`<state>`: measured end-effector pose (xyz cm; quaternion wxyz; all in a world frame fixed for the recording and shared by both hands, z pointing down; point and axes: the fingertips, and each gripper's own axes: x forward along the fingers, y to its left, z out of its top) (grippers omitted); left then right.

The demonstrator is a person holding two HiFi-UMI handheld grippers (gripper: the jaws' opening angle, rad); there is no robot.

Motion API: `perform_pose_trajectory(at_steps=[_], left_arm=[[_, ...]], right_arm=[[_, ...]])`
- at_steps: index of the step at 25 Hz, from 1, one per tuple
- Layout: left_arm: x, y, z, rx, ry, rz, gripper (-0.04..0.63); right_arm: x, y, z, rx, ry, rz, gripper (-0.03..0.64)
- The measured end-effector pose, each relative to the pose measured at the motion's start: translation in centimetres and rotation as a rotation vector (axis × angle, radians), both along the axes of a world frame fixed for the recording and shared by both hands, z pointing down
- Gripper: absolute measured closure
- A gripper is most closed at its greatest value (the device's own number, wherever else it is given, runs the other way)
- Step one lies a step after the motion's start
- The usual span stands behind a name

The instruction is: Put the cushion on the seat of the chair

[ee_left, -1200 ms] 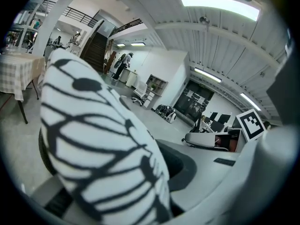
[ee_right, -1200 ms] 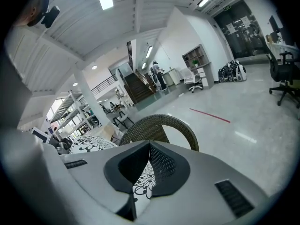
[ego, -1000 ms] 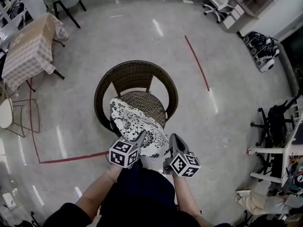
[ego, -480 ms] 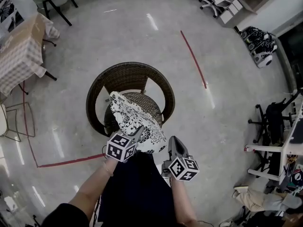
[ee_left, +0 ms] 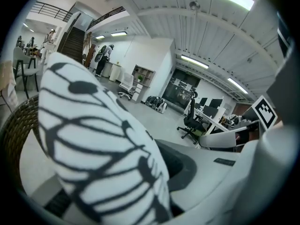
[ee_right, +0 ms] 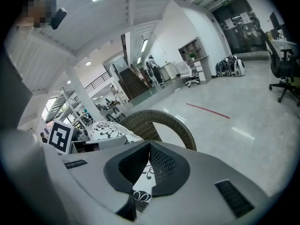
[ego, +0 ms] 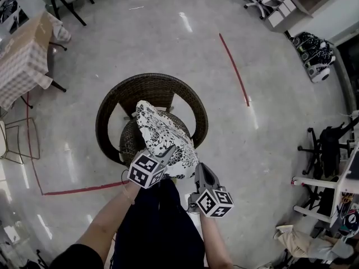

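Both sets of jaws are clamped on the near edge of the cushion (ego: 164, 142), the left gripper (ego: 165, 157) at its 6 o'clock and the right gripper (ego: 201, 170) at its 5 o'clock. The cushion's long axis points to 11 o'clock, tilted over the seat (ego: 130, 142) of the wicker chair (ego: 112, 108).

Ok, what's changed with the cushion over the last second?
The cushion has been carried further over the chair, and its far end is now nearer the backrest. The left gripper and right gripper moved forward with it. Unchanged: both grippers stay shut on the cushion's near edge, and the chair stands where it was.
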<state>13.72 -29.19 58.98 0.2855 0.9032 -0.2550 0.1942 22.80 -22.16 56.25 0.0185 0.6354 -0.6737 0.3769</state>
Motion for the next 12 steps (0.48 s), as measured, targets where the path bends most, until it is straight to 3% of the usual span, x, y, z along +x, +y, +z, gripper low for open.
perform_pose_trajectory(at_steps=[7, 12], left_arm=[[1.9, -0.6, 2.7, 0.048, -0.015, 0.107, 0.561], [1.6, 0.2, 6.0, -0.006, -0.049, 0.07, 0.561]], right_arm=[[1.4, 0.0, 1.7, -0.018, -0.012, 0.007, 0.623], [1.6, 1.0, 3.4, -0.055, -0.033, -0.002, 0.623]])
